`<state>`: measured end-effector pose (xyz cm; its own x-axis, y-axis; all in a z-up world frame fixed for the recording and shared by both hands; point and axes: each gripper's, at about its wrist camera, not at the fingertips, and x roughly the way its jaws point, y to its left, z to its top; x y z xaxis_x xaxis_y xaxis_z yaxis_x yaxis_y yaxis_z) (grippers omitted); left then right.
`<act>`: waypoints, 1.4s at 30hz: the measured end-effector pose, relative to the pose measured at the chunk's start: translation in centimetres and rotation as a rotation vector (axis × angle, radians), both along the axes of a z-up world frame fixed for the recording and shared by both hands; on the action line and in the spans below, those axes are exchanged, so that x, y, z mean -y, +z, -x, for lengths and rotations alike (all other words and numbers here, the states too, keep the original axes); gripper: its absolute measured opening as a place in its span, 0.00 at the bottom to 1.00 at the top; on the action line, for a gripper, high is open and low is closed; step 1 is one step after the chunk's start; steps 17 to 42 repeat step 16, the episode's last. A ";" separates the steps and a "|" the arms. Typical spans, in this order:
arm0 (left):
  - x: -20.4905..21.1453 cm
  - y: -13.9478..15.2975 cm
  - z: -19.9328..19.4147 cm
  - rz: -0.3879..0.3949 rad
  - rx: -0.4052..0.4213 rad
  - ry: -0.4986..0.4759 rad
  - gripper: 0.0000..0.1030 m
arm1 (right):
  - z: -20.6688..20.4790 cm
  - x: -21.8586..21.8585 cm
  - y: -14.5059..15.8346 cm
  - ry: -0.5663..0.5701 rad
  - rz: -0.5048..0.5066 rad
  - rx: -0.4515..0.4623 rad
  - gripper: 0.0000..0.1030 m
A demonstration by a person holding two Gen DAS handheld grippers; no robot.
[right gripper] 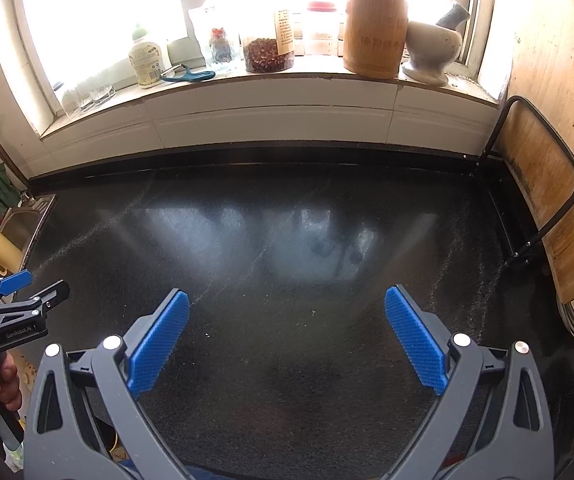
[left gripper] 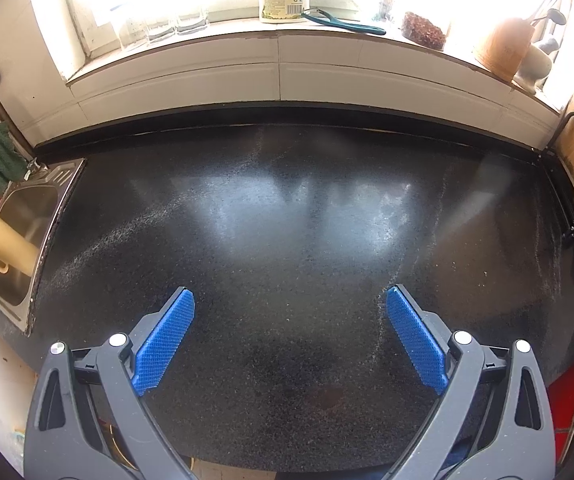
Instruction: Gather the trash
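Blue-padded left claw (left gripper: 290,300), marked "GenRobot.AI", and right claw (right gripper: 287,300) both gape, released.

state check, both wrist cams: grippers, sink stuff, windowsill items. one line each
left gripper: open, holding nothing, over the counter
right gripper: open, holding nothing, over the counter
black countertop: no trash visible on it
yellow mug: lying on its side in the sink
chili jar: upright on the windowsill
teal peeler: lying flat on the sill
pestle: leaning in the mortar
cutting board: upright in its rack
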<state>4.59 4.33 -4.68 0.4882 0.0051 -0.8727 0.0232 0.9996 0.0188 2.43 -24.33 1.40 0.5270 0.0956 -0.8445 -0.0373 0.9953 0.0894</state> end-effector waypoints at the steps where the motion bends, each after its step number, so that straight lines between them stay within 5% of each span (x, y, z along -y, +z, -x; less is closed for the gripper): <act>1: 0.1 0.0 0.0 -0.006 0.005 -0.001 0.91 | -0.1 0.0 0.0 0.001 0.000 0.000 0.92; 42: -0.2 -1.6 -1.5 -0.014 -0.004 -0.003 0.91 | -1.4 0.7 -1.5 -0.005 -0.010 -0.025 0.92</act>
